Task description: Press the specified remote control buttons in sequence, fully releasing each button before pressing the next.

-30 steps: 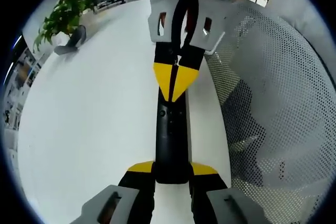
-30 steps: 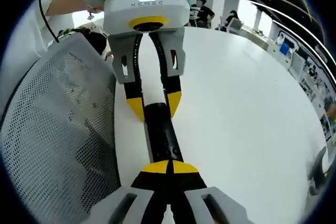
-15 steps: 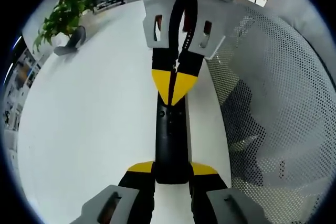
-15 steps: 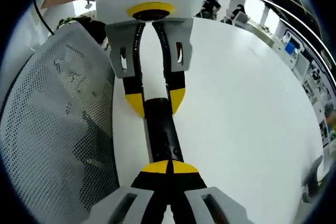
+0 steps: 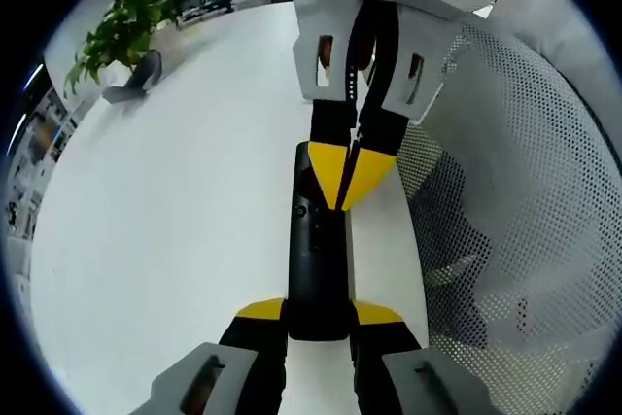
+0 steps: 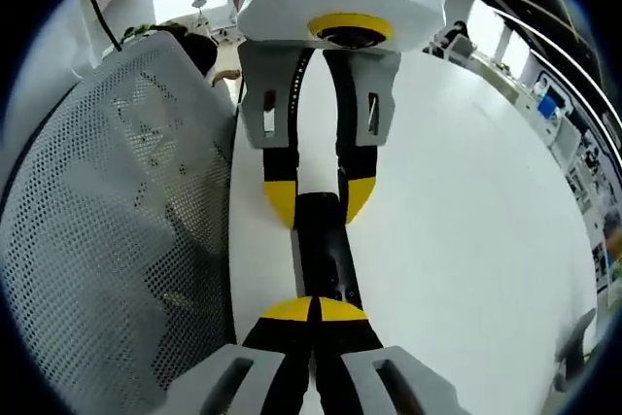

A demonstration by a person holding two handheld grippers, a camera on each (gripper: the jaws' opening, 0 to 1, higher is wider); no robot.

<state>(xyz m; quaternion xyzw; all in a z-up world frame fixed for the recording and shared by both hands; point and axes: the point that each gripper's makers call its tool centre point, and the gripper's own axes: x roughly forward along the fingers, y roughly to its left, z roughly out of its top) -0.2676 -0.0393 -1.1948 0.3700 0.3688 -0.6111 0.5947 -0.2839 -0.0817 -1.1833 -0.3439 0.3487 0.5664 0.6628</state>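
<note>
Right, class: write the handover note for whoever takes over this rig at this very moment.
Left hand-held gripper: shut on the black remote control, holding it by one end over the white table.
Right hand-held gripper: shut, yellow tips together at the button end of the remote; contact can't be confirmed.
A mesh chair back stands beside the table.
Done: can't tell which buttons were pressed.
Left: finish the sequence, releasing fully between presses.

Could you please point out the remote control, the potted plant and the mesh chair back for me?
remote control (image 5: 316, 250), left gripper view, its black body.
potted plant (image 5: 119, 31), left gripper view, its leaves.
mesh chair back (image 6: 107, 230), right gripper view, perforated panel.
</note>
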